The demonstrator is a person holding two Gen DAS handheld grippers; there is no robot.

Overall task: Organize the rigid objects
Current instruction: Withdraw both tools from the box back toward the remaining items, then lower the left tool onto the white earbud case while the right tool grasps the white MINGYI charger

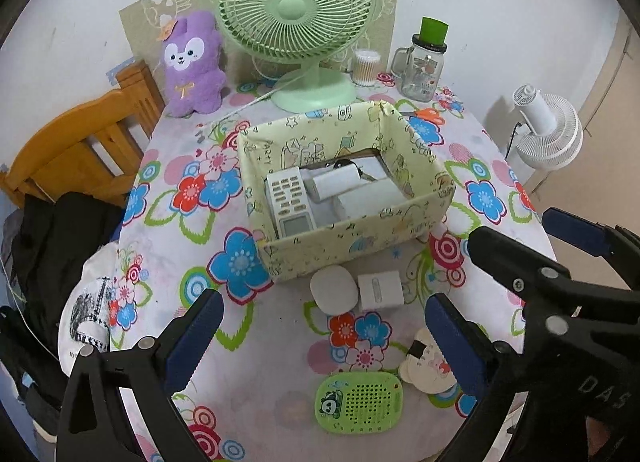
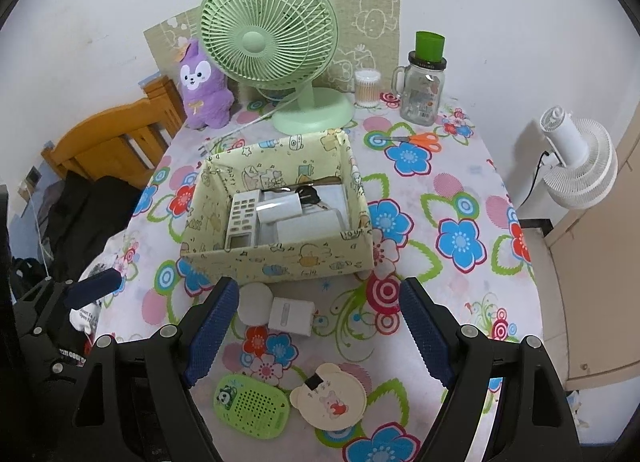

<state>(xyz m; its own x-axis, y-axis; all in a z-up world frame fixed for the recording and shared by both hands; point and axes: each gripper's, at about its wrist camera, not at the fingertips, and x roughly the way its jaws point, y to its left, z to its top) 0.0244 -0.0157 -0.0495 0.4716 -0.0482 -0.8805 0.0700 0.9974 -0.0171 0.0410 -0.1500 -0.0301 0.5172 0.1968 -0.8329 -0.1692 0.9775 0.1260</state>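
While both grippers hover above the near end of the flower-print tablecloth [image 2: 460, 198], neither holds anything: the left gripper [image 1: 320, 336] has its blue-padded jaws spread wide over bare cloth, and the right gripper [image 2: 316, 326] likewise stands with its jaws well apart, with nothing pressed between the pads. In the left wrist view the right gripper also shows at the right edge, empty. A cream storage box [image 2: 280, 258] printed with cartoon drawings sits near the middle of the table, and inside it lie a white remote control [image 2: 242, 218] along the left wall, a white cylinder-like item [image 2: 280, 208], a white rectangular block [image 2: 308, 228] and a dark key fob [image 2: 308, 193] toward the back. Four rigid objects are outside the box: a round white puck [image 2: 255, 304] just in front of the near wall, a white square adapter [image 2: 291, 316] touching or just beside it on its right, a green perforated case with a panda [image 2: 252, 406] nearer the camera, and a round beige bear-shaped mirror or card [image 2: 330, 396] just right of the case. Behind the box stand a green desk fan [image 2: 276, 58], a purple plush toy [image 2: 204, 86], a tub of cotton swabs [image 2: 367, 88] and a glass mug jar with a green cup on its lid [image 2: 424, 90]; orange-handled scissors [image 2: 420, 141] lie to the right of the box.
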